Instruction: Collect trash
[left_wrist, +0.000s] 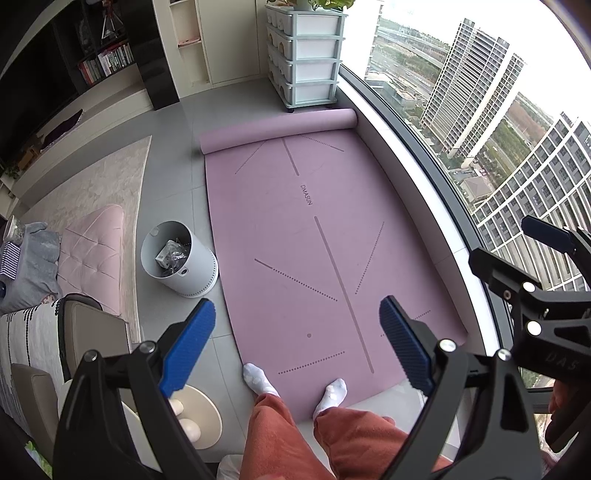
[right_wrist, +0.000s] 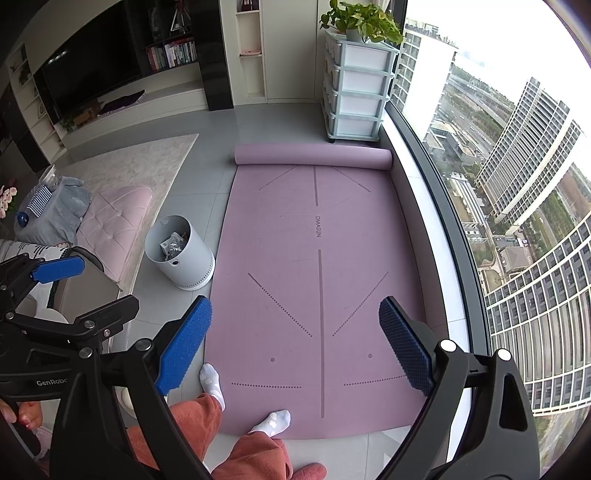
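A white round trash bin (left_wrist: 181, 260) stands on the grey floor left of the purple yoga mat (left_wrist: 314, 240); crumpled clear plastic and paper trash (left_wrist: 170, 254) lies inside it. The bin also shows in the right wrist view (right_wrist: 181, 254) with the trash (right_wrist: 173, 242) in it. My left gripper (left_wrist: 297, 347) is open and empty, held high above the mat's near end. My right gripper (right_wrist: 295, 347) is open and empty, also high above the mat (right_wrist: 317, 280). Each gripper shows at the other view's edge.
A person's socked feet (left_wrist: 258, 378) stand at the mat's near edge. A pink ottoman (left_wrist: 88, 247) and rug lie left of the bin. A drawer unit (left_wrist: 306, 55) stands at the far end beside the floor-to-ceiling window (left_wrist: 461, 129). A round side table (left_wrist: 199, 417) is at lower left.
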